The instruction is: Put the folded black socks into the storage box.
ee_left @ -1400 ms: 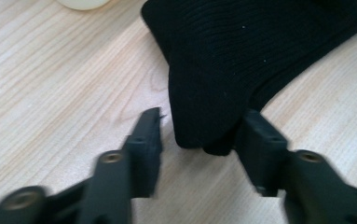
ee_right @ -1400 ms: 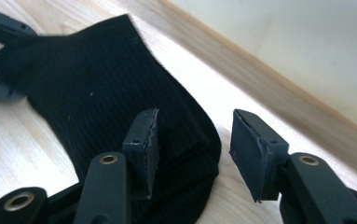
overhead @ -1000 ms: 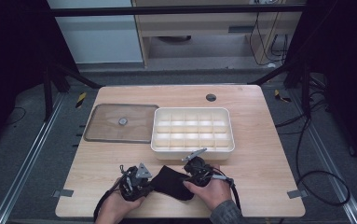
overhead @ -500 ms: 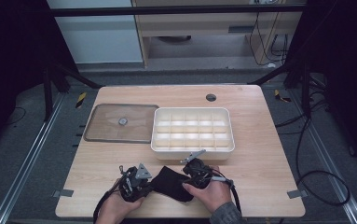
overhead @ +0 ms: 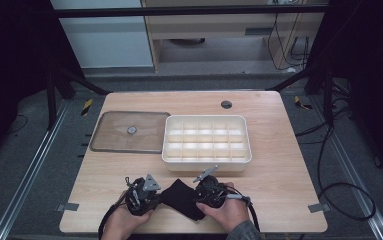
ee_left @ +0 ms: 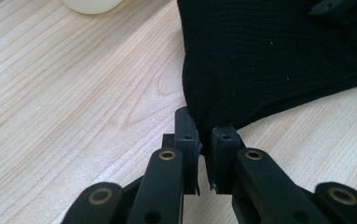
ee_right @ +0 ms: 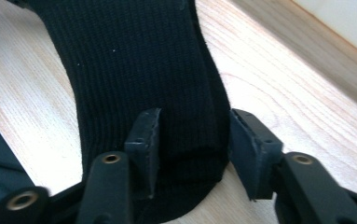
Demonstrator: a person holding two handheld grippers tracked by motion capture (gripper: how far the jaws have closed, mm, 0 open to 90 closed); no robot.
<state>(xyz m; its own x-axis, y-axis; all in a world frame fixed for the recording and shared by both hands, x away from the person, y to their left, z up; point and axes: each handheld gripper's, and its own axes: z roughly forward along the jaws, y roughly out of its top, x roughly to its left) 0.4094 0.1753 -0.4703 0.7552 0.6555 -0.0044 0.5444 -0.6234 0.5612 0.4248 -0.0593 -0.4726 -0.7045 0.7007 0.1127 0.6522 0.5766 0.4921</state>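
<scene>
A black knitted cloth (overhead: 181, 196) lies on the wooden table near its front edge, between the two hand-held grippers. My left gripper (overhead: 160, 197) is at the cloth's left end. In the left gripper view its jaws (ee_left: 205, 135) are shut on the edge of the cloth (ee_left: 269, 60). My right gripper (overhead: 199, 200) is at the cloth's right end. In the right gripper view its jaws (ee_right: 195, 135) have just been closing and stand apart around a narrow part of the cloth (ee_right: 134, 60). One pad rests on the fabric and the other stands just off its edge.
A white tray (overhead: 207, 118) divided into several compartments stands just behind the grippers. A clear flat lid (overhead: 114, 137) with a small knob lies to its left. A round cable hole (overhead: 226, 104) sits near the table's far edge. Bare wood lies to the right.
</scene>
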